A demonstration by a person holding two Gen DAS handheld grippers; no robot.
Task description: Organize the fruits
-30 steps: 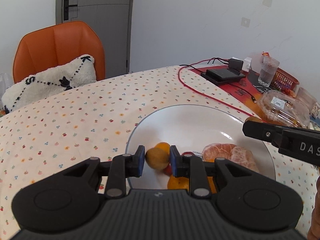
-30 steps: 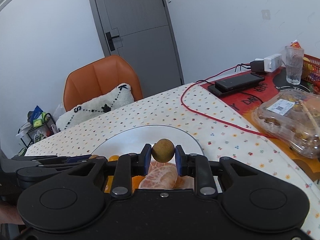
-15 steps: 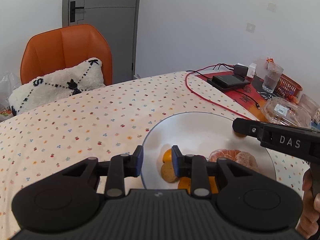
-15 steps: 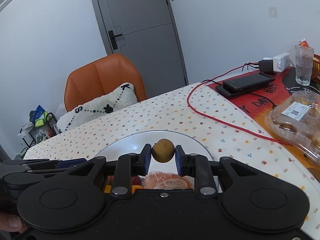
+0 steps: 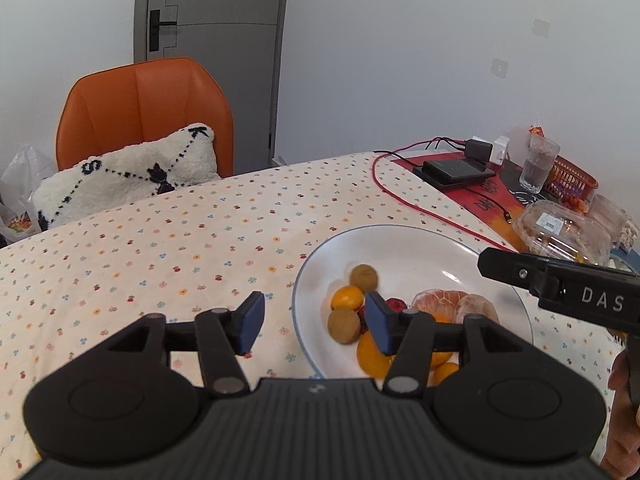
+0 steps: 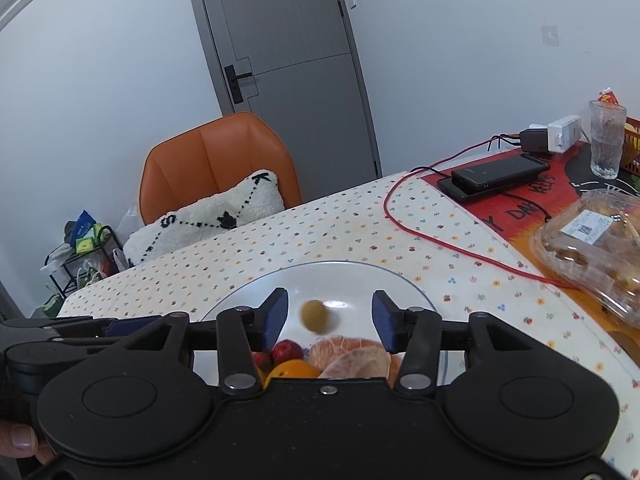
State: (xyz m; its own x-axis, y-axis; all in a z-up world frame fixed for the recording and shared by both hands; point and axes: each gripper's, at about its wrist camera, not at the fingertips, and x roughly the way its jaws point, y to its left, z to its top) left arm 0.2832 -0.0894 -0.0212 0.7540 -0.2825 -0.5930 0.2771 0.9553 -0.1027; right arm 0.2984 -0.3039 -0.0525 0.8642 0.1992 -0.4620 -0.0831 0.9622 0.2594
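Note:
A white plate [image 5: 432, 252] on the flowered tablecloth holds two small brown round fruits [image 5: 363, 277], small oranges [image 5: 347, 298], a red fruit [image 5: 395, 305] and a peeled citrus [image 5: 454, 307]. My left gripper [image 5: 314, 326] is open and empty over the plate's left rim. My right gripper [image 6: 329, 318] is open above the plate [image 6: 360, 280]. A blurred brown fruit [image 6: 316, 316] is between its spread fingers, free of them. The right gripper's finger [image 5: 560, 284] reaches over the plate's right side in the left wrist view.
A clear plastic food box [image 5: 564, 232], a glass [image 5: 538, 164], an orange basket [image 5: 572, 180], phones [image 5: 456, 172] with a red cable [image 5: 404, 200] lie on the table's right. An orange chair [image 5: 144, 116] with a white cushion [image 5: 128, 176] stands behind.
My left gripper let go of its fruit, opened and drew back left. My right gripper opened and its brown fruit dropped free onto the plate.

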